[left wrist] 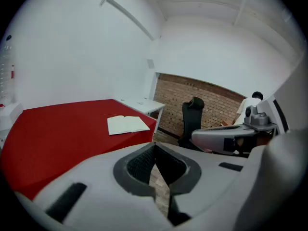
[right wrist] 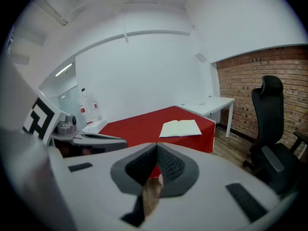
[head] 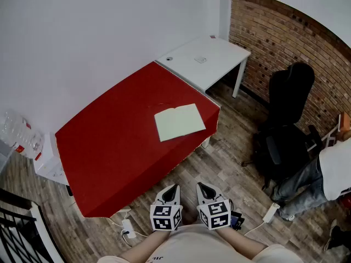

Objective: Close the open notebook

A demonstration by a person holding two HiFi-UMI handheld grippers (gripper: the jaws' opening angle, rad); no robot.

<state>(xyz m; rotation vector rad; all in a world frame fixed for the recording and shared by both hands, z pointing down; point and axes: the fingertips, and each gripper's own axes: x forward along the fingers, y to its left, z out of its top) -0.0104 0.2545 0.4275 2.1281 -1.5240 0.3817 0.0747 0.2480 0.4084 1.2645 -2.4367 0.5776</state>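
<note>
The open notebook [head: 179,121] lies flat with pale pages up, near the right front corner of the red table [head: 109,147]. It also shows as the notebook [left wrist: 126,124] in the left gripper view and the notebook [right wrist: 181,128] in the right gripper view, far ahead of both. My left gripper [head: 174,189] and right gripper [head: 202,187] hang side by side over the wooden floor, well short of the table's near edge. Both have their jaws together with nothing between them.
A white desk [head: 205,59] adjoins the red table at its far right end. A black office chair [head: 288,119] stands before the brick wall [head: 285,48], and a person [head: 323,179] sits at the right edge. A power strip [head: 127,230] and cables lie on the floor by the table.
</note>
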